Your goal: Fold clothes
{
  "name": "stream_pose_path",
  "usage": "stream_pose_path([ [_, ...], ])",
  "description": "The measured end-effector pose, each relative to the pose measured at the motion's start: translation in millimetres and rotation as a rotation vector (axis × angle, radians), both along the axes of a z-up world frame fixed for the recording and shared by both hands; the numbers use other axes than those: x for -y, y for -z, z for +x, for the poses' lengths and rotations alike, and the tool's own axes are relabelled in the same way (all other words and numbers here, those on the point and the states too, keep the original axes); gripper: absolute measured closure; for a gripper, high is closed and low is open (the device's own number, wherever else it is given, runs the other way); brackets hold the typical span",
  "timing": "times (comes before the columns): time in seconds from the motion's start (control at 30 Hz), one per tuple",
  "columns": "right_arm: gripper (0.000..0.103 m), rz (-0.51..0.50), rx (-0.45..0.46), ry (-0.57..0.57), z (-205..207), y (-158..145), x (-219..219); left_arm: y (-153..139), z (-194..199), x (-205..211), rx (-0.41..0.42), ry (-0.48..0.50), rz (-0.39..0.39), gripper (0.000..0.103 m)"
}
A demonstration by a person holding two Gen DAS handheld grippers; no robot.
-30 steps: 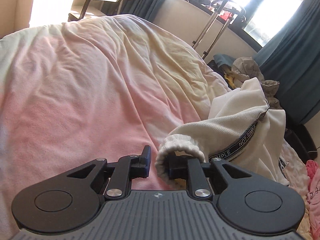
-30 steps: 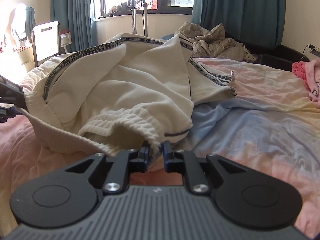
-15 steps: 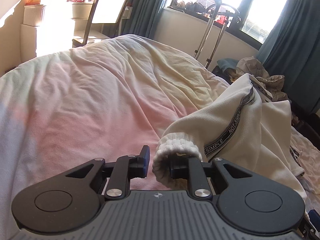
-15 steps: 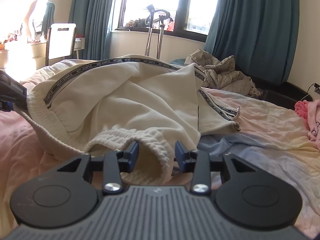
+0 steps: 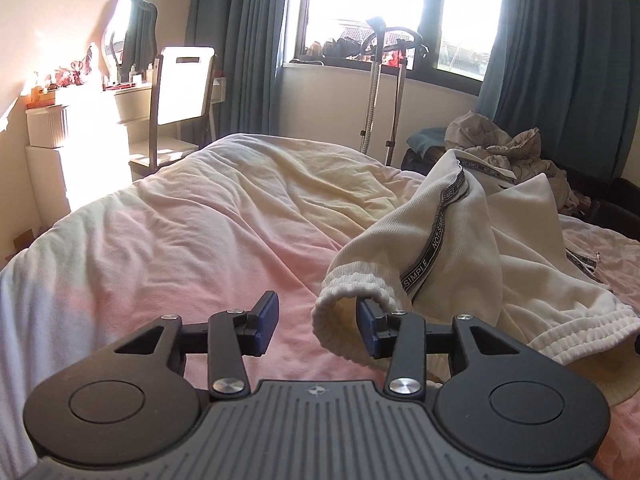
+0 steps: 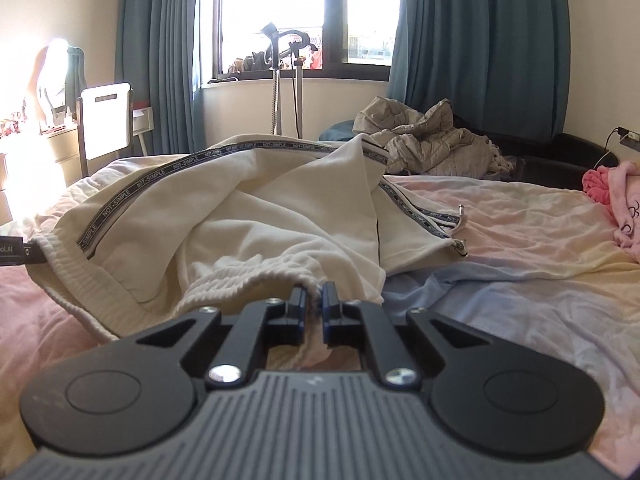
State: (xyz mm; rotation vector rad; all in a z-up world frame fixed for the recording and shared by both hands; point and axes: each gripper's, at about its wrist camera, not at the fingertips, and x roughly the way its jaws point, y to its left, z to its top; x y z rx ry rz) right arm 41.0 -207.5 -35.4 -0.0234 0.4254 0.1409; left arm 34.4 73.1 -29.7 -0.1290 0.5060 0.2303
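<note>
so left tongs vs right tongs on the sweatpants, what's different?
Left tongs stand open, having just been opening; right tongs are shut, having just closed. The left ones clamp nothing, one finger sitting inside a ribbed cuff; the right ones pinch ribbed hem. Both work the same cream sweatpants.

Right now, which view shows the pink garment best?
The right wrist view: the pink garment lies at the far right edge of the bed, partly cut off by the frame. The left wrist view does not show it.
</note>
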Motion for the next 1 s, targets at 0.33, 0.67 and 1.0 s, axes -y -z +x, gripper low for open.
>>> stream_pose_path([
  [0.33,0.091,-0.021,-0.192,-0.034,13,27,-5,4,4,-2,-0.013,-0.004,0.016,0.056],
  [0.67,0.068,-0.006,-0.135,-0.053,9,20,-6,3,4,-7,-0.013,-0.011,-0.005,0.056],
  [1.0,0.051,-0.035,-0.110,-0.032,15,24,-8,5,5,-2,-0.011,0.004,0.009,0.056],
])
